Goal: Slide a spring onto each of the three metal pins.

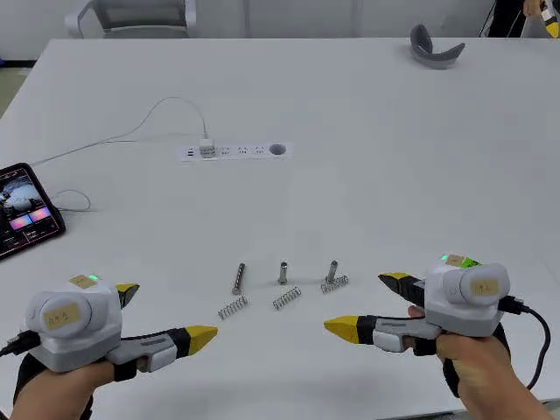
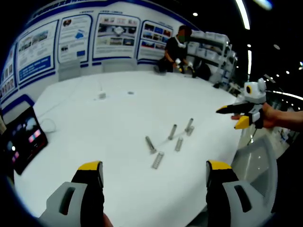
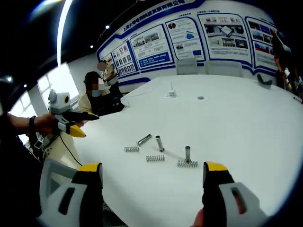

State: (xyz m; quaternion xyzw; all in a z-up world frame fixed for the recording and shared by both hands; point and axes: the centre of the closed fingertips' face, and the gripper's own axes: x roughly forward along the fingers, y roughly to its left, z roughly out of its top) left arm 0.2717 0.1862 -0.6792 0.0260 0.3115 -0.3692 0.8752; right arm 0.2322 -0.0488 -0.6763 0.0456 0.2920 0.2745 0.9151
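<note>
Left gripper point(image 1: 167, 311) and right gripper point(image 1: 363, 304) hung with jaws apart, nearer the person than the power strip point(image 1: 234, 150). Pins point(image 1: 283, 272) sat nearer it, bare, with loose springs point(image 1: 286, 297) just beyond.

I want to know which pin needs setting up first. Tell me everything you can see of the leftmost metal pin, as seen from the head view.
The leftmost pin is a slim, silvery metal cylinder with a smooth, shiny surface and no spring on it. It seems to lie on its side on the white table, pointing away from the person. A coiled spring lies close in front of it, apart from it. Nothing holds the pin.
</note>
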